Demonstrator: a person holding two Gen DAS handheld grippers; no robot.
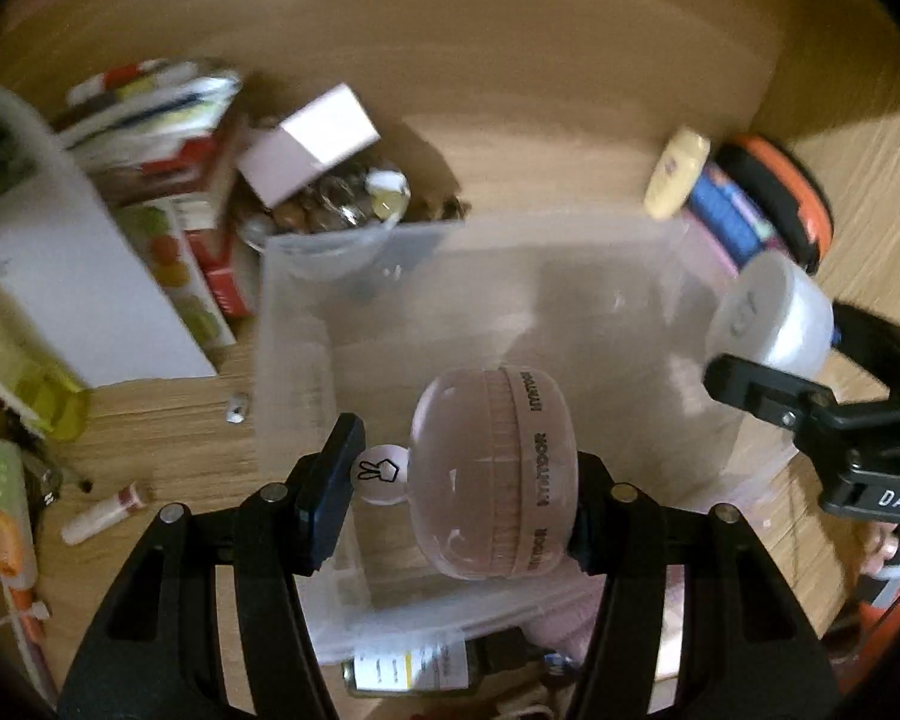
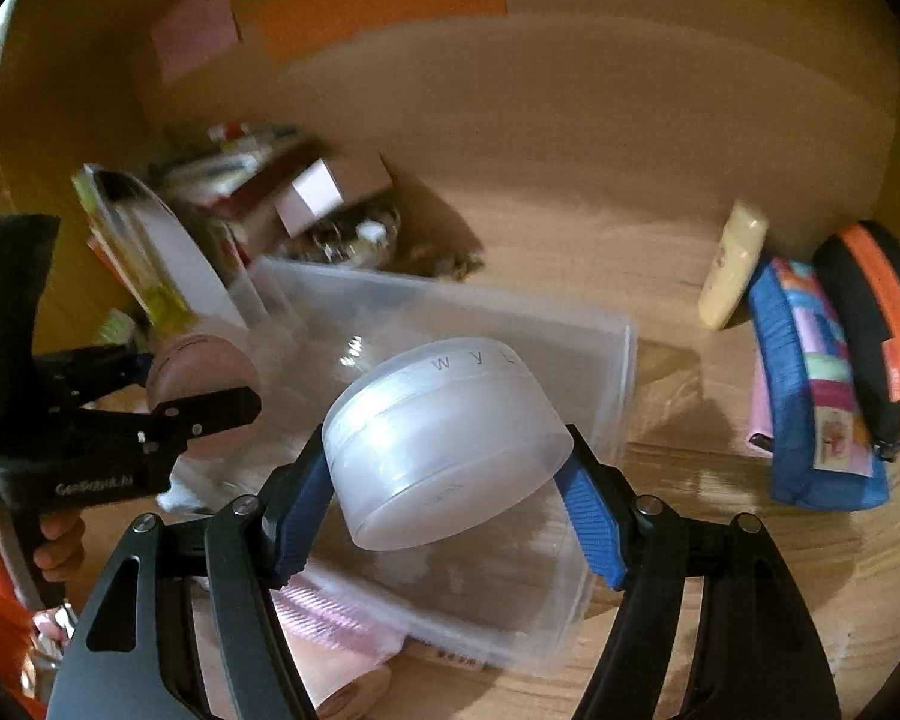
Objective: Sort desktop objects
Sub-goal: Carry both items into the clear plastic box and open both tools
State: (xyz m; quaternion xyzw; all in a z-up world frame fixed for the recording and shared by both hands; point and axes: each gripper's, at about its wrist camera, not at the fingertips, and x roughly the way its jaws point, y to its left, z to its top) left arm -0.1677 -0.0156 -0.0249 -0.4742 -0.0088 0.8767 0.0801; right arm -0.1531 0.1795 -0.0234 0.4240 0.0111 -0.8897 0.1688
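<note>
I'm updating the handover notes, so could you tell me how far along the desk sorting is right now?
Done: nothing shows inside the clear bin yet. In hand: the left gripper clamps a pink round case and the right gripper a frosted white jar, both over the bin. Left: a yellow tube, a blue pouch, a small tube and the box pile remain on the desk.

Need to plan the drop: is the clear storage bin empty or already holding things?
Empty, apparently: through the clear bin only bare floor shows; both held items hang above it.
</note>
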